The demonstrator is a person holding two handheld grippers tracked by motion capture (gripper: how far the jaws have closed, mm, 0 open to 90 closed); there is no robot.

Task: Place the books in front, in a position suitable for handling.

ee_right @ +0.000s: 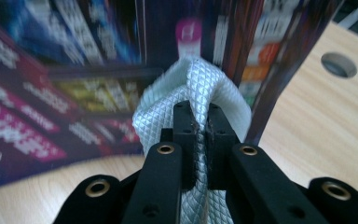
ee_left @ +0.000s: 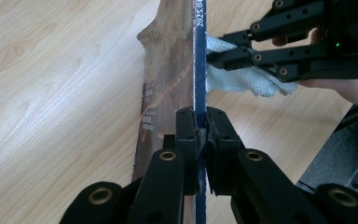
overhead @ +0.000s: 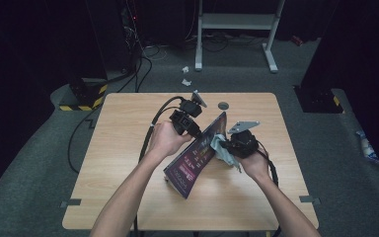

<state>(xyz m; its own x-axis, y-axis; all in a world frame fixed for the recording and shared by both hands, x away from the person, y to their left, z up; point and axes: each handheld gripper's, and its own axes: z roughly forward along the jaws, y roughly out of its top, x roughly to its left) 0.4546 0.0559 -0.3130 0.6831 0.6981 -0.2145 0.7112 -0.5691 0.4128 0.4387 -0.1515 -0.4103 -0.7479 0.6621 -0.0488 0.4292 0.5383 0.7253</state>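
Near the middle of the wooden table (overhead: 128,163), a magazine (overhead: 195,160) is held up on edge, tilted, its top edge clamped tight by the left gripper (ee_left: 198,128). Just right of it, a pale blue cloth (ee_right: 200,88) is pinched in the right gripper (ee_right: 199,123) and pressed against the cover.

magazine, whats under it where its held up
The magazine stands tilted, its lower edge on the bare wooden table. Its own cover hides the tabletop directly behind that edge.
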